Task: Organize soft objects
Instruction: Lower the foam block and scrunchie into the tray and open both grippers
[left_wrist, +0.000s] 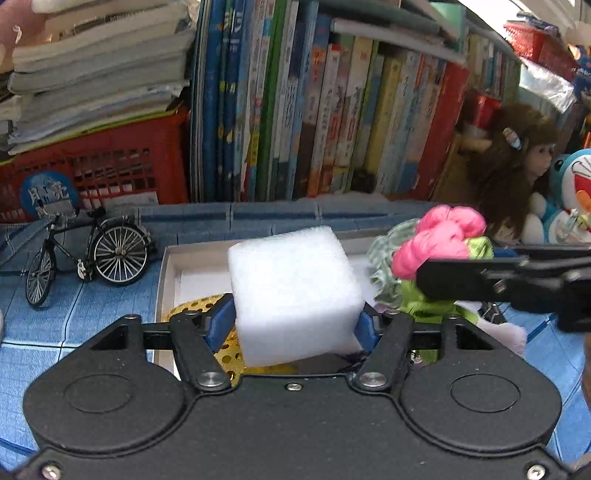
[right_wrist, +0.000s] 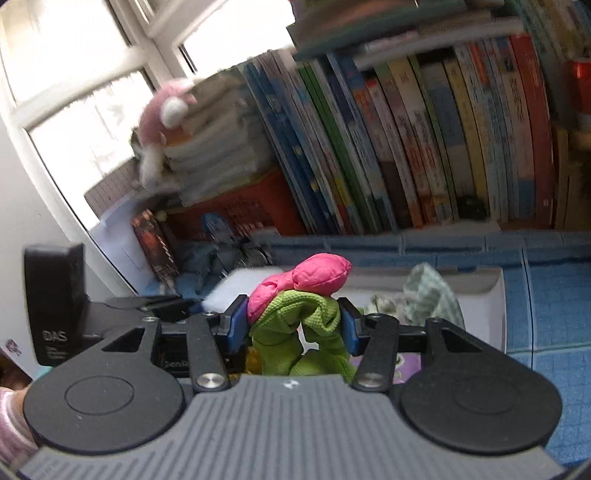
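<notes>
While both hang over the shallow white cardboard box (left_wrist: 168, 280):
Left gripper (left_wrist: 295, 328): clamps white foam cube (left_wrist: 295, 291).
Right gripper (right_wrist: 293, 325): clamps pink-and-green cloth toy (right_wrist: 295, 314).

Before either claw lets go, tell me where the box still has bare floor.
Bare white floor shows at the back left of the box, between its left wall and the foam cube in the left claw. The near left holds a gold perforated piece. The right side is crowded: checked cloth, plus the pink-and-green toy in the right claw.
</notes>
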